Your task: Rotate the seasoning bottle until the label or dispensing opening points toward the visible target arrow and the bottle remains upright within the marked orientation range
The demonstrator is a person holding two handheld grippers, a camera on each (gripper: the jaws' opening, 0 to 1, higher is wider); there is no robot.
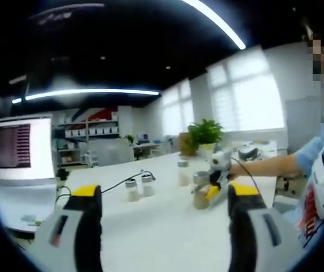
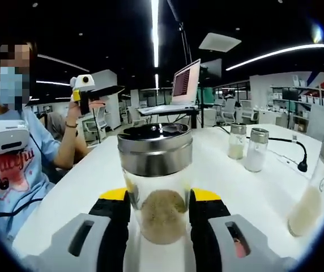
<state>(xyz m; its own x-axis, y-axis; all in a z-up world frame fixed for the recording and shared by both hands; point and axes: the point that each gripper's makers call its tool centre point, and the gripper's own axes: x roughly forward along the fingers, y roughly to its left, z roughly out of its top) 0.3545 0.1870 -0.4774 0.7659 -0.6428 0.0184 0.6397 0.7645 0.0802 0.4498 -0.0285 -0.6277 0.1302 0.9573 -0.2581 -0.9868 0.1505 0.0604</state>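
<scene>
Two claws are in play, and only one is doing the work. The right claw [image 2: 159,207] has its yellow-tipped jaws on either side of the seasoning bottle [image 2: 157,181], flush against the glass, so it is pinching the bottle low on the body, below the metal cap [image 2: 155,148]. The bottle stands on the white worktop [image 2: 252,192] directly ahead of that claw, its long axis upright, brown seasoning settled in the lower part. In the left gripper view the same bottle [image 1: 200,195] sits well off, ahead and to the right, with the right claw [image 1: 216,184] closed around it at the end of the person's outstretched arm.

The left claw [image 1: 165,198] is spread with nothing between its jaws, held up and away from the bottle; in the right gripper view it [image 2: 82,90] hangs raised in the person's hand, well apart from the worktop.

So the right claw is plainly the nearer, and any turn would be about the bottle's vertical axis, with the base kept flat so it stays upright. I cannot make out a target arrow or the label's facing from where these views look, so how far it must turn is unclear.

Other shakers [image 2: 247,148] stand further along the worktop, near a black cable [image 2: 289,148].
</scene>
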